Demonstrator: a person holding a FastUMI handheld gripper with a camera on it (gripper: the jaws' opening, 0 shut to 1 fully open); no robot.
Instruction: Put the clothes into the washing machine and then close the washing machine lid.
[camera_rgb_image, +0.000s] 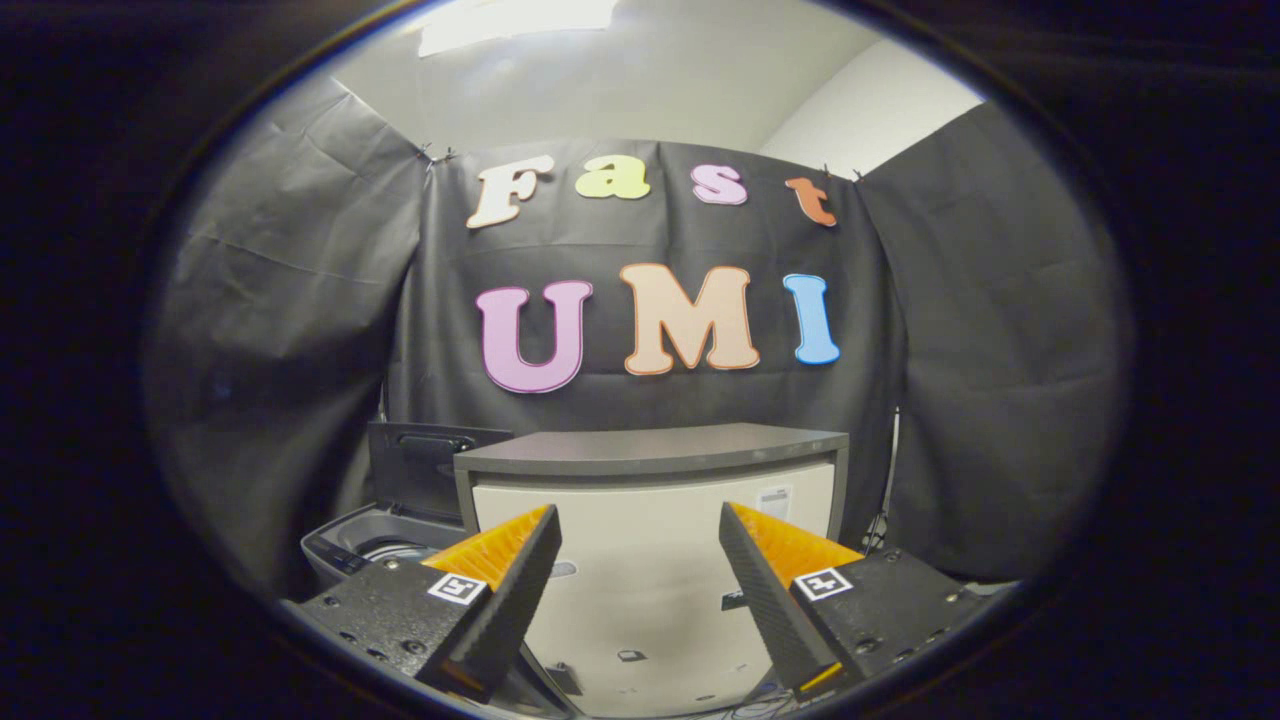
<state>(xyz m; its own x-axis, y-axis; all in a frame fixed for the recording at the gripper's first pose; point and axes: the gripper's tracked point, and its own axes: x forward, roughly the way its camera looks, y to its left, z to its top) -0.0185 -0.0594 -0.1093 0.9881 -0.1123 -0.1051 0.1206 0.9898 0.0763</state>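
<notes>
Gripper (640, 585) level, facing a cream cabinet (650, 560).
Ribbed black fingers (500, 610) spread wide, holding nothing; washing machine (385, 535) beyond the left one, grey lid (425, 468) raised.

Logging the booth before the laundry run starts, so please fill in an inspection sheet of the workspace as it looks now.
Surface: grey-topped white cabinet straight ahead of the fingers, top bare.
Job's things: washing machine low beside the cabinet, lid raised; clothes: nothing seen.
Clutter: nothing seen.
Grippers: gripper open, fingers spread wide, holding nothing.
Cables: thin dark cable hanging down beside the cabinet, on the side away from the washer.
Surroundings: black cloth wall behind, white ceiling above.
</notes>
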